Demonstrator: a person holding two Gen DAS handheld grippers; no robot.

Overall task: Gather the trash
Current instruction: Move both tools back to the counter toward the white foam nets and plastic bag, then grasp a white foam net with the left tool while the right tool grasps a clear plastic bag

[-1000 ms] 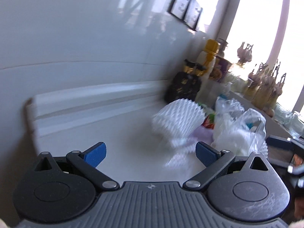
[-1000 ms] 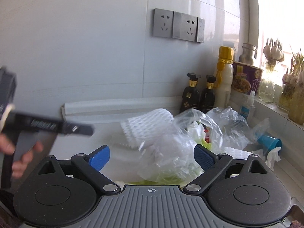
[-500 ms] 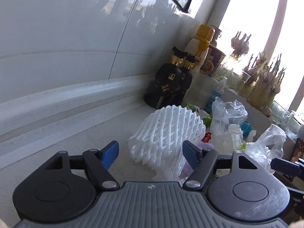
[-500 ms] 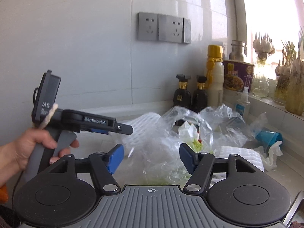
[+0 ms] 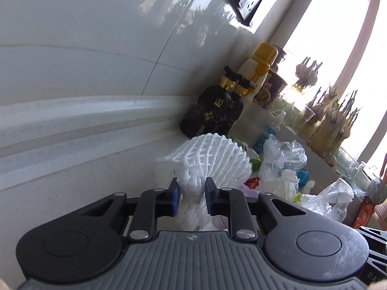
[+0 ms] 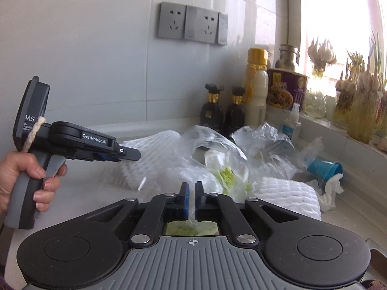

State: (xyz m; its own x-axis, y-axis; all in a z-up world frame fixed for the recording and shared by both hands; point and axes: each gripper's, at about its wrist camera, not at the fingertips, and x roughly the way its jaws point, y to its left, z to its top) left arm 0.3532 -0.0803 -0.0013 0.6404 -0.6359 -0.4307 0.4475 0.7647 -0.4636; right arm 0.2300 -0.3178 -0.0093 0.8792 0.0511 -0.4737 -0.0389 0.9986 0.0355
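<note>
My left gripper is shut on a white foam fruit net, pinching its near end just above the counter. It also shows from the side in the right wrist view, with the net at its tips. My right gripper is shut on a thin clear plastic bag that holds green leafy scraps. More trash lies around: a second foam net, crumpled tissue, a tipped blue cup and other clear bags.
Two dark bottles, a yellow-capped bottle, a purple noodle cup and a small spray bottle stand against the tiled wall. Jars of garlic and sprouts line the window ledge on the right. A sink edge shows at the lower right.
Both grippers have closed from wide open: the left moved in and pinched the foam net, the right pinched the clear plastic bag.
</note>
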